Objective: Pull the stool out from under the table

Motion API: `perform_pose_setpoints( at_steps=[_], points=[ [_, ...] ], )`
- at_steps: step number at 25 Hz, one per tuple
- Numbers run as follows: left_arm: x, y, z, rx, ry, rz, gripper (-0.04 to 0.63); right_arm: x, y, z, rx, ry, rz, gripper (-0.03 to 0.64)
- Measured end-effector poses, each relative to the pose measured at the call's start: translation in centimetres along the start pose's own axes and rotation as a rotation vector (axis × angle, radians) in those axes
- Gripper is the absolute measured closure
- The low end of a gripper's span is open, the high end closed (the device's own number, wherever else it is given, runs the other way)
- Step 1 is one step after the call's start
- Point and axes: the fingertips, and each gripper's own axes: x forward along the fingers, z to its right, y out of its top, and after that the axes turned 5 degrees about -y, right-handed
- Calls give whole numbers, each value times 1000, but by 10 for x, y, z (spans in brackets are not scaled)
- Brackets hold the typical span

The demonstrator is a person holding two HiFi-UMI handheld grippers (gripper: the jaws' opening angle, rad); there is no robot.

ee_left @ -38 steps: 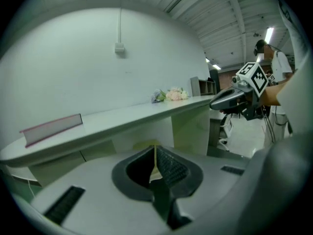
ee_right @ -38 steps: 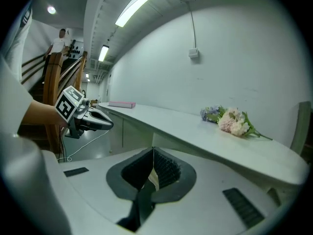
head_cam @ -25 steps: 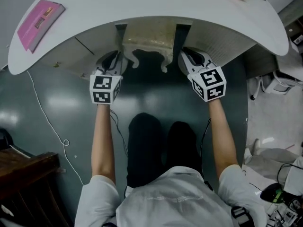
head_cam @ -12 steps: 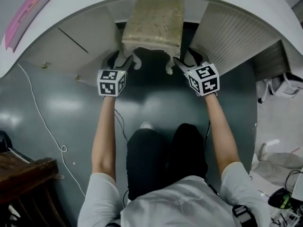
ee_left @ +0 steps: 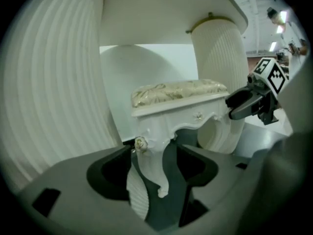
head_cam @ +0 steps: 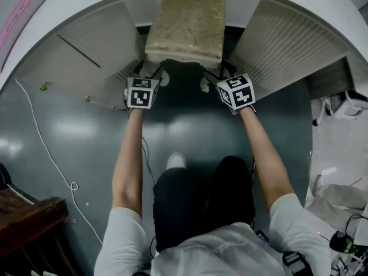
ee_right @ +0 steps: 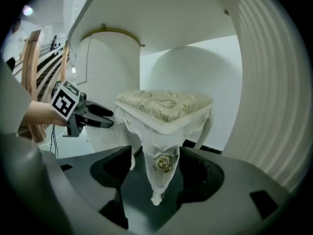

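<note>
The white carved stool with a cream brocade cushion (head_cam: 184,25) stands under the white tabletop (ee_left: 161,13), between its ribbed pedestals. My left tongs (head_cam: 148,72) and right tongs (head_cam: 221,73) are opening, each straddling a front leg, apparently without touching it. I should clamp high on both legs and pull evenly. My forearms reach forward, parallel.

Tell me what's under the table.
The stool, cushioned seat up, stands between two ribbed pedestals under the table top. In the head view the seat covers its back legs and the floor beneath.
</note>
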Motion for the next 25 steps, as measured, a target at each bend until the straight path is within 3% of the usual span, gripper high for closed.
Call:
perform_pose_setpoints(
  at_steps=[3, 7, 13, 25],
  points=[
    [13, -7, -7, -43, 7, -31, 314, 10, -10, 6, 48, 12, -22, 316],
    [29, -7, -10, -67, -19, -19, 314, 22, -17, 10, -6, -14, -41, 318],
    [36, -6, -8, -66, -43, 18, 321, 31, -29, 10, -26, -17, -88, 344],
    [3, -22, 20, -55, -25, 77, 350, 1, -46, 1, -14, -12, -54, 359]
  ],
)
